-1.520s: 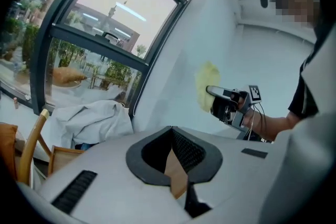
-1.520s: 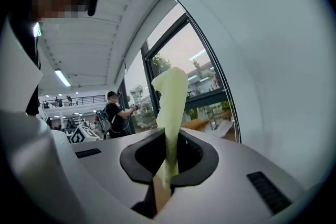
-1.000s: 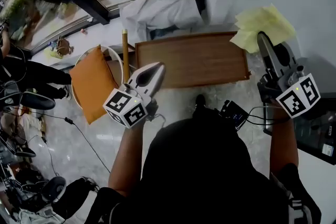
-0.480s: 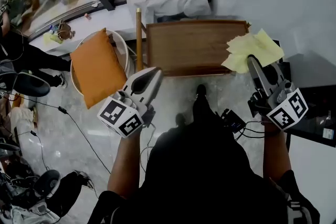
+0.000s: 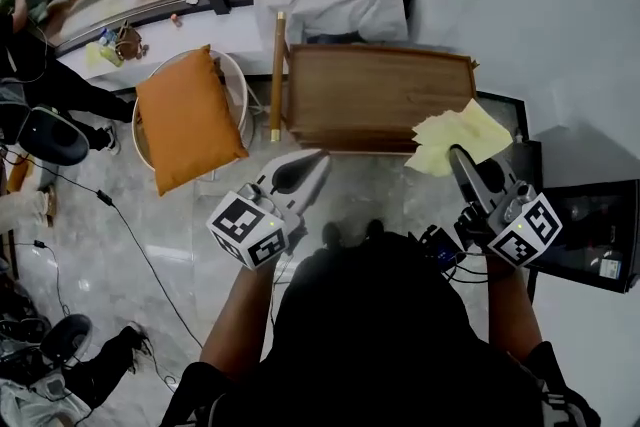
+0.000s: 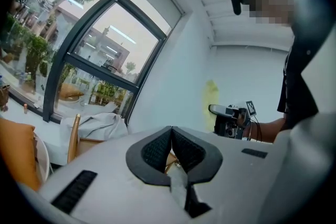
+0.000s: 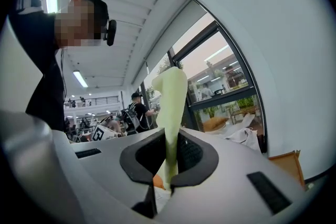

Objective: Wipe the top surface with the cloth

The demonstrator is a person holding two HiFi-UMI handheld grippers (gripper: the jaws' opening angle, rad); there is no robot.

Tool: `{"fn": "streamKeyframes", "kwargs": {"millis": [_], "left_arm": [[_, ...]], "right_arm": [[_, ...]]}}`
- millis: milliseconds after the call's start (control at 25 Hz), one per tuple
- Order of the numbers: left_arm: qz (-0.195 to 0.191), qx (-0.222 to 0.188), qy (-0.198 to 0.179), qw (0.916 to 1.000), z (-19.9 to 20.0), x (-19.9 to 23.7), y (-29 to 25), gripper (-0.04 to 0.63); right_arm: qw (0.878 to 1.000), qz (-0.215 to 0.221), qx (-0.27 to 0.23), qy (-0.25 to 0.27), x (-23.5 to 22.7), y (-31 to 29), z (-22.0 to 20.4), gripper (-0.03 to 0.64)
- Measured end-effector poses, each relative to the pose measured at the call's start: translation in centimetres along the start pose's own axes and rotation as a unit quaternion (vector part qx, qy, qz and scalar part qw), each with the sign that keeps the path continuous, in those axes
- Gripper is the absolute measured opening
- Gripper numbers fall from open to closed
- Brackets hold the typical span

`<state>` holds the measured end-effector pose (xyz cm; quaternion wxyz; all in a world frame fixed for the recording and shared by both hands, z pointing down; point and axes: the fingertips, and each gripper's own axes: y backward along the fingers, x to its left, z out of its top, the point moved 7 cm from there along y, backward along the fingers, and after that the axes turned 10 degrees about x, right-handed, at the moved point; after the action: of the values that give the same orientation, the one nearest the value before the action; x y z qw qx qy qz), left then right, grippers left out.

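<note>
Right gripper (image 5: 456,155): jaws closed on one edge of the yellow cloth (image 5: 452,133). The cloth fans out ahead of the jaw tips and overlaps the near right corner of the wooden top surface (image 5: 370,90); whether it touches the wood cannot be told. Left gripper (image 5: 318,157): jaws pressed together, empty, held short of the top's near edge, well left of the cloth. Orange cushion (image 5: 185,120): left of the top.

Seven things in all
Left gripper (image 5: 314,159) and right gripper (image 5: 456,155) make two; one yellow cloth (image 5: 452,135), one wooden desk (image 5: 375,95), one orange cushion (image 5: 188,118), one white sheet (image 5: 345,3), one wooden pole (image 5: 277,75)
</note>
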<state>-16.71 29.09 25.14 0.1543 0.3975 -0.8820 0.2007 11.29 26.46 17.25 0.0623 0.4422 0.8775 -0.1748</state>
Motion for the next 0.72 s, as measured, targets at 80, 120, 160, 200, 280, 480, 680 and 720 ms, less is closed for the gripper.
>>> {"fn": "streamKeyframes", "kwargs": {"millis": [80,120,160,200,280,480,680,720], "left_arm": [[0.002,0.001,-0.004,1.0000,0.3,-0.3,-0.9,0.012],[0.003,0.001,-0.007,1.0000,0.3,-0.6,-1.4,0.012],[0.004,0.002,-0.011,0.9999,0.2,-0.9,-1.9,0.012],[0.005,0.006,-0.016,0.9999,0.0,-1.1,-2.5,0.012],[0.005,0.015,-0.021,0.9997,-0.3,-1.5,-3.9,0.012],[-0.003,0.019,-0.035,0.9992,0.2,-3.1,-6.4,0.012],[-0.010,0.031,-0.044,0.9985,0.1,-5.7,-6.1,0.012],[-0.010,0.033,-0.046,0.9984,0.1,-5.9,-5.9,0.012]], "right_arm": [[1.000,0.008,0.006,0.000,-0.7,-0.1,-0.2,0.032],[1.000,0.013,0.008,0.002,-0.9,0.1,-0.3,0.032],[1.000,0.016,0.008,0.008,-1.1,0.6,-0.4,0.032],[1.000,0.017,0.007,0.017,-1.3,1.1,-0.5,0.032],[0.999,0.014,0.008,0.031,-2.2,2.3,-1.0,0.032],[0.999,0.005,0.011,0.032,-4.9,4.9,-2.4,0.032],[0.999,0.015,0.002,0.046,-3.8,6.2,-2.1,0.032],[0.999,0.017,0.001,0.049,-3.5,6.3,-2.1,0.032]]}}
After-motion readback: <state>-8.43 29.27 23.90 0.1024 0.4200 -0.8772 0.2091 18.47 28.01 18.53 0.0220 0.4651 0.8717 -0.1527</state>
